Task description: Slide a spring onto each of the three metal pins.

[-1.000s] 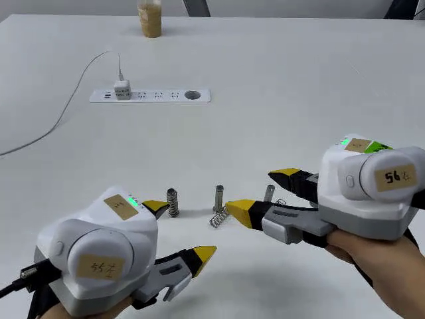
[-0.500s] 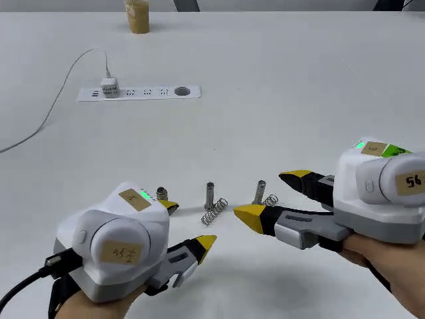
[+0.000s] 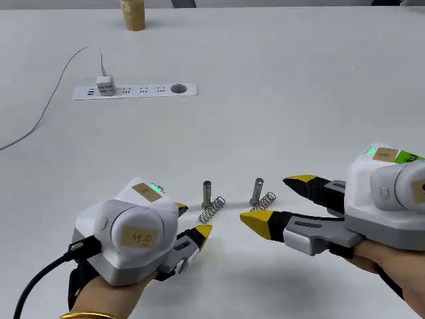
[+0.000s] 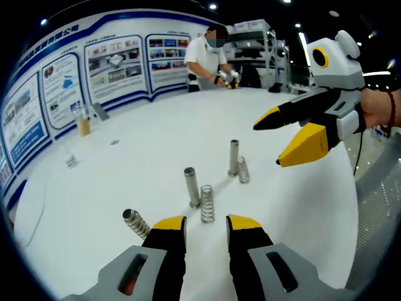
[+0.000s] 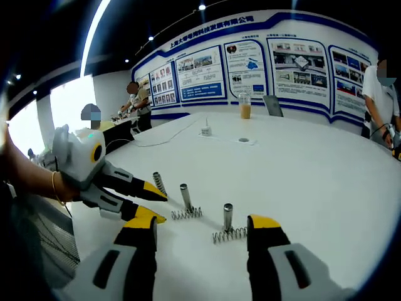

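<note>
Three metal pins stand in a row on the white table. The left pin [image 4: 136, 222] wears a spring; in the head view the left gripper's body hides it. The middle pin [image 3: 206, 193] and the right pin [image 3: 257, 191] are bare. One loose spring [image 3: 212, 209] lies against the middle pin's base, and another spring [image 3: 265, 199] lies beside the right pin. My left gripper [image 3: 192, 220] is open by a narrow gap, empty, just short of the middle pin's spring [image 4: 206, 204]. My right gripper [image 3: 272, 199] is wide open and empty, with the right pin's spring [image 5: 229, 235] between its tips.
A white power strip [image 3: 136, 90] with a charger [image 3: 105, 84] and a trailing cable lies at the back left. A cup of brown drink [image 3: 133, 13] stands at the far edge. People stand at a far table in both gripper views.
My left gripper has moved in toward the pins and its jaws have narrowed; its body now hides the spring-covered pin in the head view. My right gripper has drawn slightly back to the right.
</note>
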`<control>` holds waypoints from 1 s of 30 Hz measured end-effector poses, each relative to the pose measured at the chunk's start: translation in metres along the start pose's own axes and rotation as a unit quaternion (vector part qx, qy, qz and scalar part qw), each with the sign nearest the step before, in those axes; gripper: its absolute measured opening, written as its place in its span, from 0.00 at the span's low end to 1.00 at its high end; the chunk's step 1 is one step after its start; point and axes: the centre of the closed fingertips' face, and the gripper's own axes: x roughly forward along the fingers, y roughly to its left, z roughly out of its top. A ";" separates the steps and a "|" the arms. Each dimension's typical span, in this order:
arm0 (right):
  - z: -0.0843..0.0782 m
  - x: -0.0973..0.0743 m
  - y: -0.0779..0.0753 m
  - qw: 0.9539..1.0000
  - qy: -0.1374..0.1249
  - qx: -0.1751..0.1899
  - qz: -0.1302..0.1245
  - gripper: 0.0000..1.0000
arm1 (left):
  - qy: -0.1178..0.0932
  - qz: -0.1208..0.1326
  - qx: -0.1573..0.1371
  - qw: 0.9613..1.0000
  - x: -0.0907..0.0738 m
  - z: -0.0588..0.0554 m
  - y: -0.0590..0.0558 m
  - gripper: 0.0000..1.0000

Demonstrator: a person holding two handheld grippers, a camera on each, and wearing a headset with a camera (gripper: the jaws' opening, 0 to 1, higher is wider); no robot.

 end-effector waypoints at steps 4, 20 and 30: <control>-0.002 -0.001 0.001 1.000 0.002 0.000 0.000 0.59 | 0.006 -0.001 0.004 1.000 0.007 -0.003 0.000 0.23; -0.009 -0.002 -0.003 1.000 0.008 0.009 -0.007 0.57 | 0.013 -0.004 -0.003 1.000 0.022 -0.007 -0.001 0.16; -0.012 0.000 -0.001 1.000 0.010 0.014 -0.010 0.56 | 0.016 -0.004 -0.003 1.000 0.026 -0.006 -0.003 0.14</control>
